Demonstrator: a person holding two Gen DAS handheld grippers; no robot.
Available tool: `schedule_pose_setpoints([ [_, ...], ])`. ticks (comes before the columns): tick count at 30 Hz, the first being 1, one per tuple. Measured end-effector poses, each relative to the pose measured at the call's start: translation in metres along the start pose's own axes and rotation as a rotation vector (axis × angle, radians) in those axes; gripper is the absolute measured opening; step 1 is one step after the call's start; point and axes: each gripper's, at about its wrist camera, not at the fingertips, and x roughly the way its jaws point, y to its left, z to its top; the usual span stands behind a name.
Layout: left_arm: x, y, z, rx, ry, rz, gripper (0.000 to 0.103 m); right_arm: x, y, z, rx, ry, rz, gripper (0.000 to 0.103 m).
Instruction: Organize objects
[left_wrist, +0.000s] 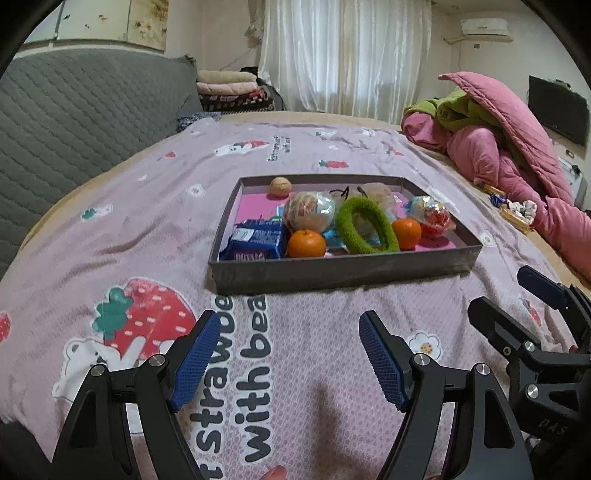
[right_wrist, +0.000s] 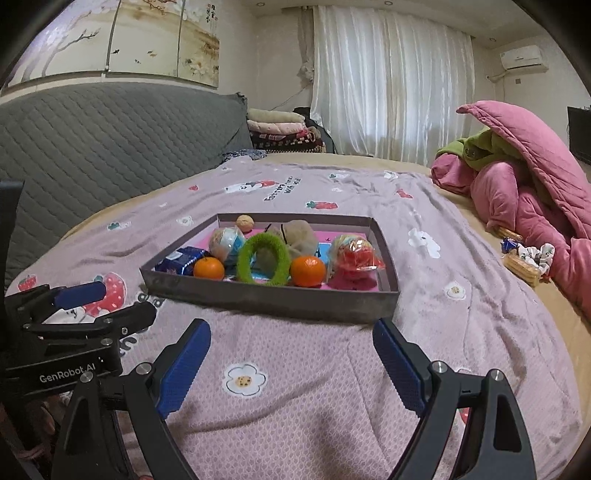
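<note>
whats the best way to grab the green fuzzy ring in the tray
Grip the green fuzzy ring on its raised top arc, coming from above. It stands tilted on edge among the other items, so the upper band is free, while an orange crowds its base. One finger could probably go through the hole.

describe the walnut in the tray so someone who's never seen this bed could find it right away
On the bed's lilac strawberry blanket sits a shallow grey tray with a pink floor. Look in its far left corner, behind the clear wrapped ball: the walnut is there. It is the smallest thing, tan and wrinkled, and sits alone against the back wall.
</note>
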Motion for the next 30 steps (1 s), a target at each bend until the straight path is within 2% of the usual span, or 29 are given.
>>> schedule_pose_setpoints([
  [14, 0.003, 0.0, -0.014, 0.004, -0.031, 0.002, 0.079, 0.006, -0.003, -0.013, 0.023, 0.004, 0.008, 0.089],
  [30, 0.016, 0.002, -0.02, -0.007, 0.005, -0.003, 0.079, 0.019, 0.002, -0.023, 0.01, 0.056, 0.012, 0.089],
])
